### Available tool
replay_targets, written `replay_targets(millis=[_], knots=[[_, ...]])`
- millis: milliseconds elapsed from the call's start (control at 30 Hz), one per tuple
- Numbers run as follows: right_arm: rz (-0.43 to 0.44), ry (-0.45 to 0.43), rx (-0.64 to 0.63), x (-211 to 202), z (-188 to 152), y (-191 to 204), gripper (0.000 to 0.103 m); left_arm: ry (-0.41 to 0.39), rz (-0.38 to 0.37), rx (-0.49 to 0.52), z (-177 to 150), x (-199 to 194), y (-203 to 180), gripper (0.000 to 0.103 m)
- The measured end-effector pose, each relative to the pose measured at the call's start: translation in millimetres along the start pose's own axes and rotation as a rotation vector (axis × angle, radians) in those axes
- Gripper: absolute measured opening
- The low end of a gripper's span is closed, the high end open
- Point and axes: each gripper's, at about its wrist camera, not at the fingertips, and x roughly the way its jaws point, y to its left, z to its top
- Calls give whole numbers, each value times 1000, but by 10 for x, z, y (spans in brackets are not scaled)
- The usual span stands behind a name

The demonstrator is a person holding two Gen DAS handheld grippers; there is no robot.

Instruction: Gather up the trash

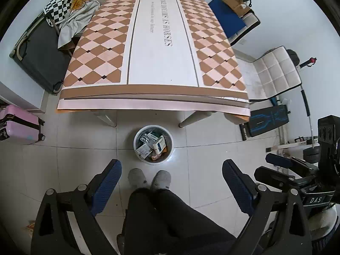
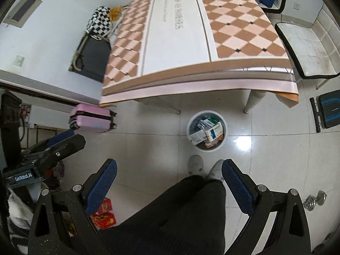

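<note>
A round white trash bin (image 1: 136,135) stands on the tiled floor in front of the table, holding several small boxes and wrappers (image 1: 158,145). It also shows in the right wrist view (image 2: 190,124). My left gripper (image 1: 171,171) is open and empty, held above the person's legs, short of the bin. My right gripper (image 2: 169,171) is open and empty at about the same height. The right gripper also shows at the right edge of the left wrist view (image 1: 282,165), and the left gripper shows at the left of the right wrist view (image 2: 57,142).
A table with a diamond-patterned cloth (image 1: 161,42) stands behind the bin. A pink suitcase (image 1: 19,123), a dark suitcase (image 1: 40,55), white chairs (image 1: 278,72), red boxes (image 2: 104,214) and a dumbbell (image 2: 314,200) lie around. The person's legs and slippers (image 1: 148,178) are below the grippers.
</note>
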Motion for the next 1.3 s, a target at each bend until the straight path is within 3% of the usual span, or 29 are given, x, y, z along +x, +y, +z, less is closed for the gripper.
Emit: replay_targets(millis=[467, 1133, 1200, 1300], knots=[[66, -2, -2, -322, -62, 198, 100, -27, -86, -14, -7, -447, -86, 97], [91, 5, 10, -408, -197, 252, 101, -34, -126, -31, -176, -567, -110, 97], [90, 4, 9, -412, -203, 262, 103, -39, -129, -35, -194, -581, -93, 103], [85, 5, 8, -402, -204, 264, 103, -46, -128, -42, -210, -599, -88, 103]])
